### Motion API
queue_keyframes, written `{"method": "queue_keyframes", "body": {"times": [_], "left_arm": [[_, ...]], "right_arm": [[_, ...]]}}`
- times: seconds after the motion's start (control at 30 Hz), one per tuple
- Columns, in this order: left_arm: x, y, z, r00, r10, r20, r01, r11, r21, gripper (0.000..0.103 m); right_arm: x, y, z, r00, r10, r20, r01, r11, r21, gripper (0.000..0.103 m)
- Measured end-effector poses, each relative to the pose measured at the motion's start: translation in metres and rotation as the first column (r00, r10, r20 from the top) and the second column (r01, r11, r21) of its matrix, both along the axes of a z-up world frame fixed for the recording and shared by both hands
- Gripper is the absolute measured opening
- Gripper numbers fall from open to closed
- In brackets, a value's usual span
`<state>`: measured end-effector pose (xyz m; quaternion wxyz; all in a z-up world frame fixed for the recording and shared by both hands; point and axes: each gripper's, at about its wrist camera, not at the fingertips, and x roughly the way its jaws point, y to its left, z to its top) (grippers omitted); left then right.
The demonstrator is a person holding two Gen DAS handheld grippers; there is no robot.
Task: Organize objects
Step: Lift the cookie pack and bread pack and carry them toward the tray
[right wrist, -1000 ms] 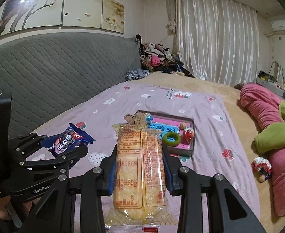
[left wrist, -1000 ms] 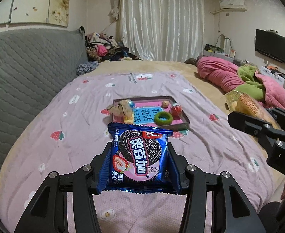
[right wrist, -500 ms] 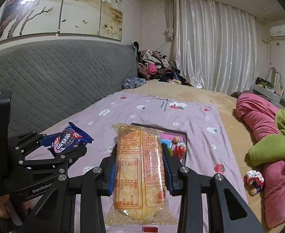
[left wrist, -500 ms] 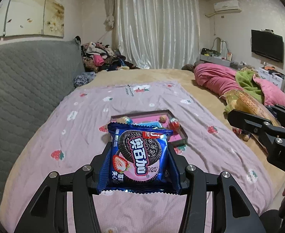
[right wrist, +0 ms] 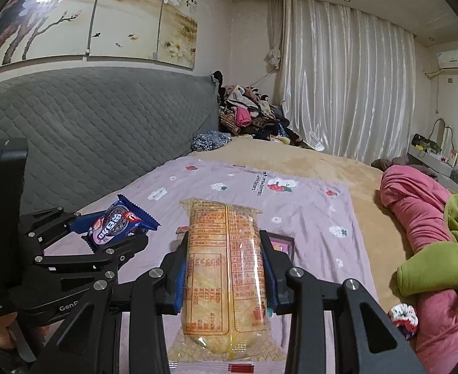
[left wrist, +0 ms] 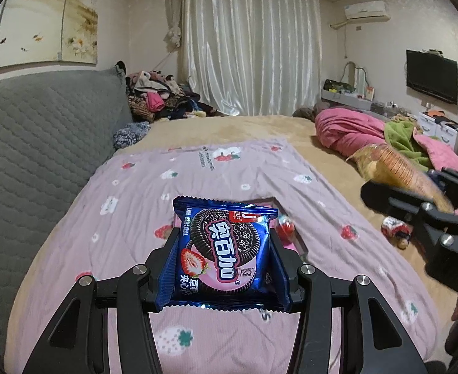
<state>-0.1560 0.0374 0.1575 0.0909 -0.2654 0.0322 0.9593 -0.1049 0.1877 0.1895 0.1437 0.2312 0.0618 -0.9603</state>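
Note:
My left gripper [left wrist: 224, 249] is shut on a blue Oreo cookie packet [left wrist: 225, 249], held above the bed; the packet also shows in the right wrist view [right wrist: 116, 224]. My right gripper [right wrist: 224, 265] is shut on a clear yellow bread packet [right wrist: 225, 268], which also shows in the left wrist view [left wrist: 394, 171]. The pink-lined tray [left wrist: 294, 237] lies on the purple strawberry sheet, mostly hidden behind the held packets; only its far right corner [right wrist: 280, 243] shows in the right wrist view. A red candy [left wrist: 286, 226] peeks out beside the Oreo packet.
A grey quilted headboard [left wrist: 41, 143] runs along the left. A pink and green heap of bedding [right wrist: 431, 233] lies on the right. A small red-and-white toy [left wrist: 395, 230] lies by the sheet's right edge. Clothes are piled at the far end [left wrist: 160, 96].
Both grippers have pulled back and tilted up with their packets. The tray has dropped behind the packets and most of its contents are now hidden.

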Motion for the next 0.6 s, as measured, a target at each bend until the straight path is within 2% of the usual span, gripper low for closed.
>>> {"method": "queue_keyframes", "body": {"times": [0.27,0.6], "left_arm": [[-0.049,0.012,-0.002,1.0,-0.003,0.009,0.003,1.0,-0.003,0.053],[-0.109,0.023,-0.026,0.999,-0.007,0.04,0.007,1.0,-0.008,0.053]], "right_arm": [[-0.041,0.003,-0.01,1.0,0.002,0.019,-0.002,1.0,-0.003,0.039],[-0.088,0.015,-0.019,1.0,-0.02,0.015,0.02,1.0,-0.007,0.039]]}}
